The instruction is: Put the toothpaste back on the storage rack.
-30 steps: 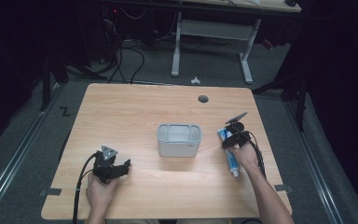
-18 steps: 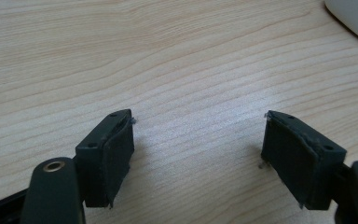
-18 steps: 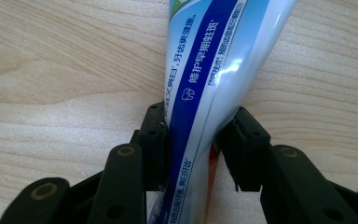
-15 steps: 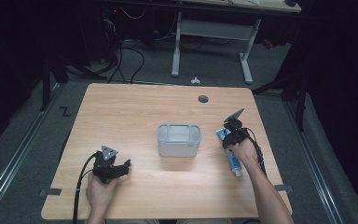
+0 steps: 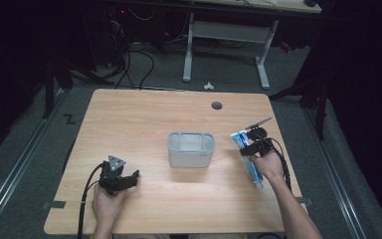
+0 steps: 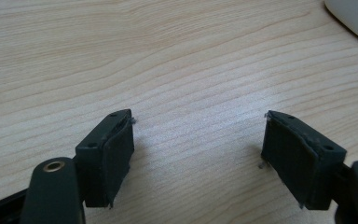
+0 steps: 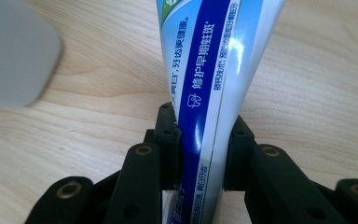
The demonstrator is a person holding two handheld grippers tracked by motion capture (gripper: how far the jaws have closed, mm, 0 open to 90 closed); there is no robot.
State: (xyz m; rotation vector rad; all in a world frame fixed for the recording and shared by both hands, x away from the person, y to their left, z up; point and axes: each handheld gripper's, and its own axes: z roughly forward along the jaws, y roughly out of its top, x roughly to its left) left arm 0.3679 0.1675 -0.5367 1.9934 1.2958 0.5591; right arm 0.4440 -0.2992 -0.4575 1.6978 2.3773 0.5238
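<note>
High view: the right gripper (image 5: 252,141) sits at the right of the frame, right of centre on the bench (image 5: 144,114), with its jaws closed on a toothpaste tube (image 5: 248,162). The tube lies lengthwise, cap end toward the lower edge of the frame under the person's right hand (image 5: 268,164), flat crimped end toward the upper part. Just left of it, apart from it, stands a grey rectangular container (image 5: 191,149), open at the top and empty as far as can be seen.

Right gripper view: both jaws press the tube (image 7: 209,93) from its two sides, low on the printed body; the tube looks pinched narrow at that point. The grip across the width, not the length, appears chosen so the tube can be lifted and tipped end-first into the container (image 7: 14,51), seen blurred at the upper left.

Left gripper view: the left gripper (image 6: 198,154) is spread wide with nothing between its jaws, bare wood beneath. In the high view it rests at the lower left (image 5: 124,180), well apart from the container, seemingly parked so as not to obstruct the transfer.
</note>
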